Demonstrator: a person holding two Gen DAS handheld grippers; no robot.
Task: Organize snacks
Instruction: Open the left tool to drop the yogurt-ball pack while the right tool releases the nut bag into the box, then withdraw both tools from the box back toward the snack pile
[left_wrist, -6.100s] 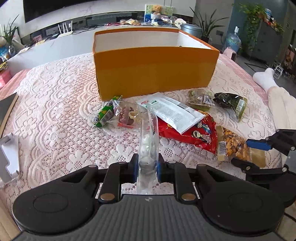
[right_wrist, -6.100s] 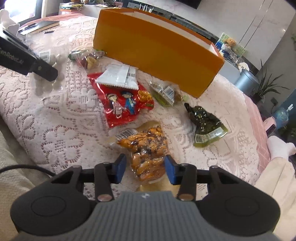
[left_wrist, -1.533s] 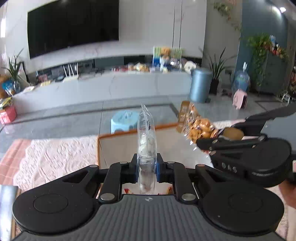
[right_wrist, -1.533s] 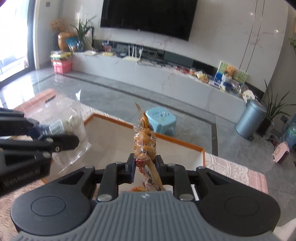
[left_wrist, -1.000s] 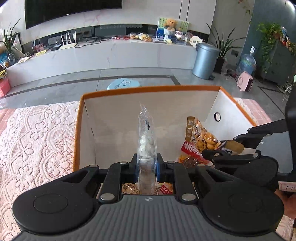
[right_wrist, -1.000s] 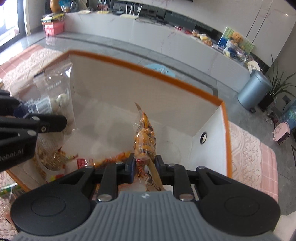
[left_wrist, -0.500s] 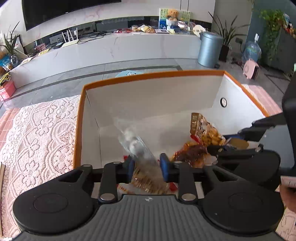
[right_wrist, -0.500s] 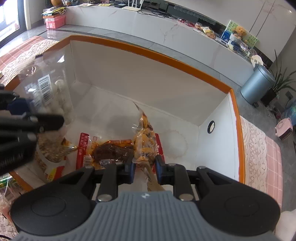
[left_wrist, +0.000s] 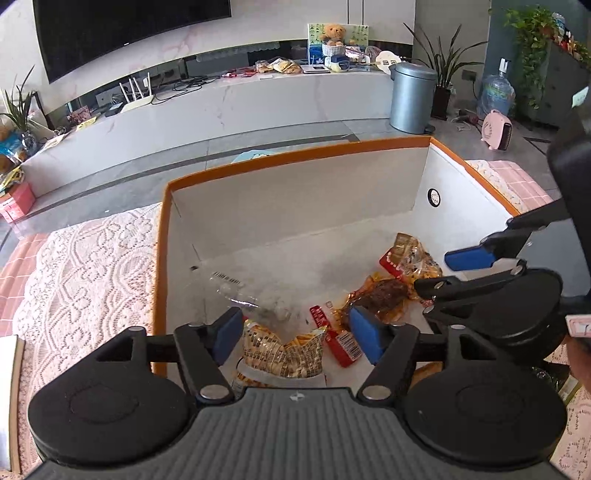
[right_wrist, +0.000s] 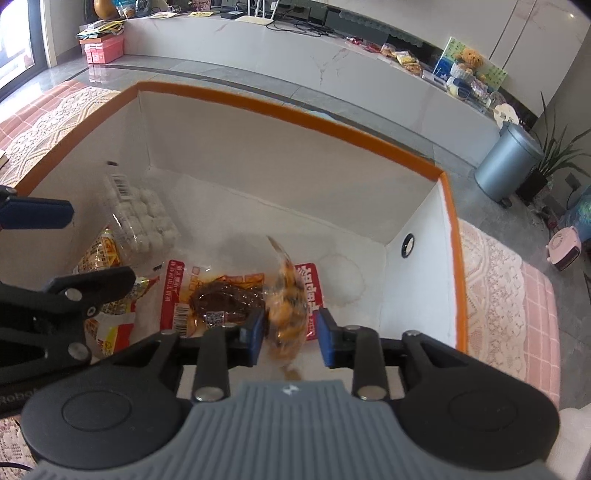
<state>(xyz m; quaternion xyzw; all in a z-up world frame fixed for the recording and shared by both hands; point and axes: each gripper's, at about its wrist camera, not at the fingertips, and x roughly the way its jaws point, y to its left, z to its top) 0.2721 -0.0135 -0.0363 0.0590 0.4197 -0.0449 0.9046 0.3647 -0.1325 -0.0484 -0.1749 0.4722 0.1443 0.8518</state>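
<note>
Both grippers hang over the open orange box (left_wrist: 295, 153) with white inner walls (right_wrist: 280, 155). My left gripper (left_wrist: 297, 332) is open and empty. The clear bag of white balls (right_wrist: 142, 214) lies on the box floor at the left, also in the left wrist view (left_wrist: 255, 299). My right gripper (right_wrist: 290, 338) is open; the orange nut bag (right_wrist: 286, 299) is blurred between its jaws, dropping free, and shows in the left wrist view (left_wrist: 415, 254). Other snack packs lie on the floor: a brown one (right_wrist: 225, 297) and a yellow one (left_wrist: 282, 352).
The box stands on a pink lace cloth (left_wrist: 85, 266). My right gripper's body (left_wrist: 517, 291) hangs over the box's right side. Behind are a grey floor, a white TV bench (left_wrist: 221, 103) and a grey bin (left_wrist: 412, 96).
Both grippers moved down over the box and opened. The left let go of the clear bag, which fell to the box floor. The right let go of the nut bag.
</note>
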